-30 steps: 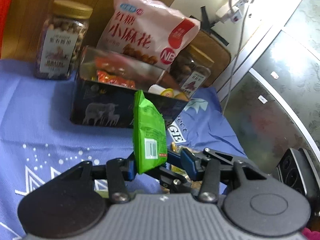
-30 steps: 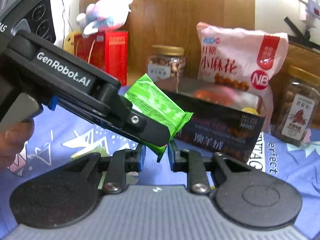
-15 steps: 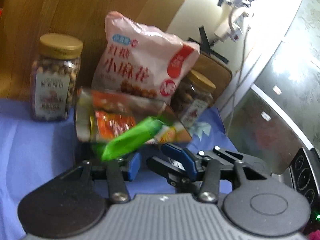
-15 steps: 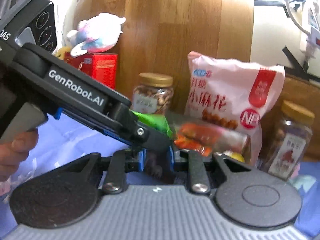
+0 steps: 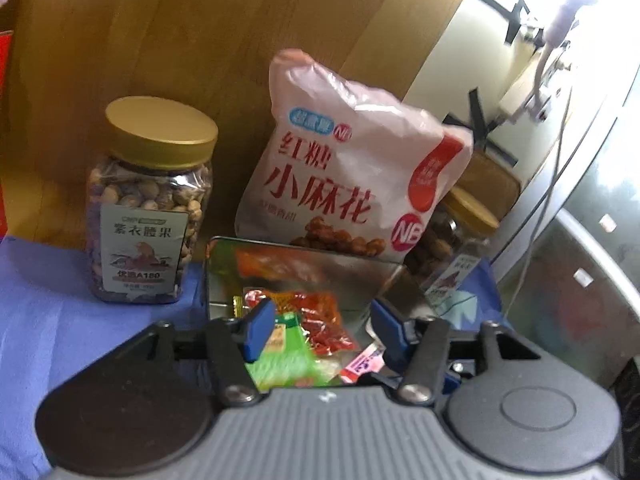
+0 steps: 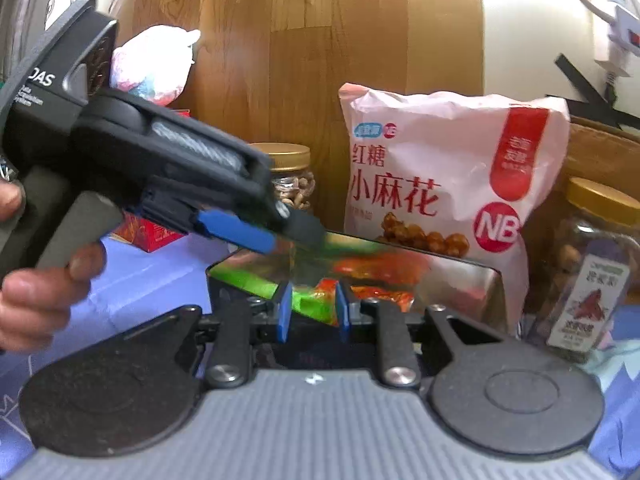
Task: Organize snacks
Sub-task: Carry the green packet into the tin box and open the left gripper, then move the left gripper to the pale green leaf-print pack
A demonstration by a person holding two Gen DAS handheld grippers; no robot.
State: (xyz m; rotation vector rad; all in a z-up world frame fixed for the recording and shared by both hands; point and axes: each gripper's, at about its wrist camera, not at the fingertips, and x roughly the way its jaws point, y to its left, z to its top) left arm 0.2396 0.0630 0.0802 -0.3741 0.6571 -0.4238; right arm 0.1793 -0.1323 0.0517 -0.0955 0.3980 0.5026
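Observation:
A green snack packet (image 5: 288,360) lies in the open metal tin (image 5: 304,246) on red snack packets (image 5: 320,312). My left gripper (image 5: 323,332) hangs just above it; its jaws are opening and the blue pads stand clear of the packet. In the right wrist view the left gripper (image 6: 298,242), held by a person's hand (image 6: 40,292), reaches over the tin's (image 6: 472,280) near left corner. My right gripper (image 6: 313,315) hovers at the tin's front edge, its pads a narrow gap apart with nothing between them; the green packet (image 6: 312,304) shows behind the gap.
A pink snack bag (image 5: 352,184) leans on the wooden panel behind the tin. A gold-lidded nut jar (image 5: 148,216) stands at the left, another jar (image 5: 452,256) at the right. A blue cloth (image 5: 48,312) covers the table. A red box (image 6: 148,232) sits at the far left.
My left gripper carried the green packet forward over the tin, tipped it flat and parted its jaws; the packet now lies in the tin. My right gripper also came closer to the tin.

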